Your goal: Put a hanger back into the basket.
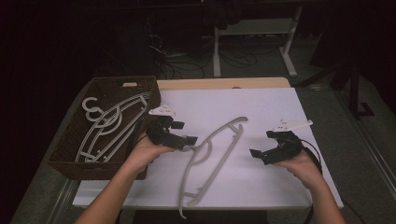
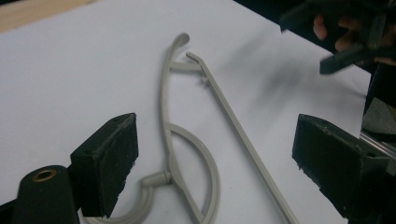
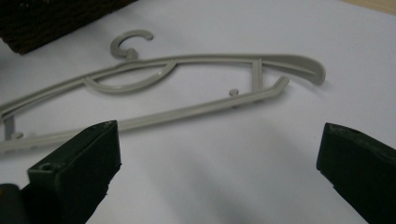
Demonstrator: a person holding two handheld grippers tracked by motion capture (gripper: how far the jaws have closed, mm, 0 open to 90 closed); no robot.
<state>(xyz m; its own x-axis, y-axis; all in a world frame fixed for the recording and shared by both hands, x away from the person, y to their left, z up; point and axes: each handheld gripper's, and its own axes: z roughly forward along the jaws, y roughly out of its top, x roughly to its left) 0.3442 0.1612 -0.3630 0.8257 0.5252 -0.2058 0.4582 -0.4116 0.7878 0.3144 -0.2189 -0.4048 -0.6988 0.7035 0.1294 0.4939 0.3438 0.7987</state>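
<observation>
The room was dim, its background black; the white table was softly lit, close jaws blurred.

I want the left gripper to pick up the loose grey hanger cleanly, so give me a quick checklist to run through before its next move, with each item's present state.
1. Left gripper jaws open: ok, wide apart in its own view.
2. Hanger lies flat on the white table, free of other things: ok.
3. Hanger's hook between the left jaws: ok, it sits just ahead of the left pad, untouched.
4. Right gripper clear of the hanger: ok, open and off to the side.
5. Room in the basket: ok; several hangers inside, space remains.
6. Hanger's low end on the table: not ok, it overhangs the near edge.
</observation>
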